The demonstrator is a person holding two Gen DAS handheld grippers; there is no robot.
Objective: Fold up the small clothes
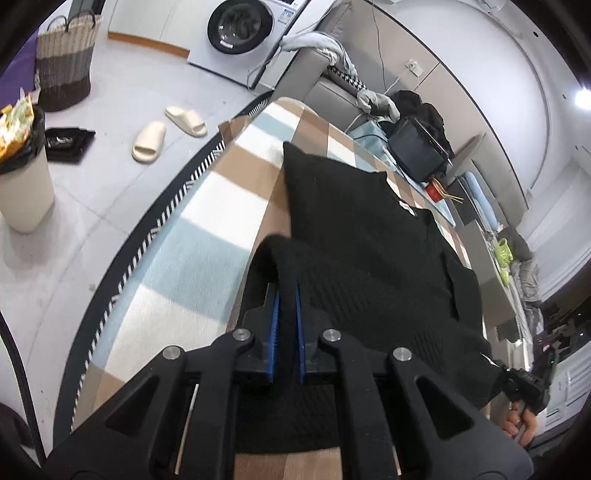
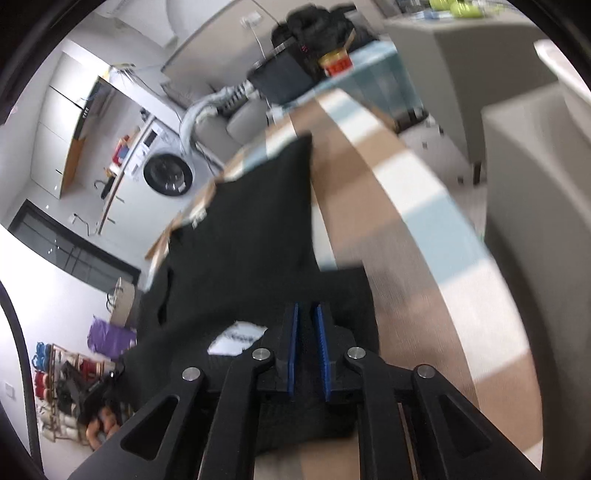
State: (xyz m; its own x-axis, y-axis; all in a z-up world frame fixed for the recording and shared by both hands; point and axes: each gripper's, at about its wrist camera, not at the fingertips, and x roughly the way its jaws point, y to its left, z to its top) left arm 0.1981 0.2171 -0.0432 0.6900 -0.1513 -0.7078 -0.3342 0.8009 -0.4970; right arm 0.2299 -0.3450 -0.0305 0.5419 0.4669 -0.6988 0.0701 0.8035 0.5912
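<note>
left gripper [image 1: 287,295]: blue pads [image 1: 275,325] drawn close together with black knit between them, clamped on a raised fold of the black garment [image 1: 369,229]. the pinched fold humps up just ahead of the fingertips. beyond and to the right of this claw the rest of the garment lies spread flat on the checked cloth [image 1: 207,206] (tan, white and pale blue squares) that covers the table. a small white label [image 1: 406,206] shows on the garment, well ahead of the claw and to its right.

right gripper [image 2: 305,314]: blue pads [image 2: 293,343] near together, black fabric runs between them and under the fingers; clamped on the garment's edge [image 2: 258,221]. a white tag [image 2: 238,338] lies on the fabric just left of this claw. the garment stretches ahead and to the left; bare checked cloth [image 2: 424,240] to the right. the right wrist view is motion-blurred, so fine detail is unclear.

in the left wrist view the right gripper and the hand holding it [image 1: 519,421] show at the far right, at the garment's other near corner.

surroundings, left of the left claw: washing machine [image 1: 240,29], woven basket [image 1: 66,59], pair of cream slippers [image 1: 168,133], white bin [image 1: 22,184] on the floor. ahead, right: grey sofa [image 1: 325,74].
</note>
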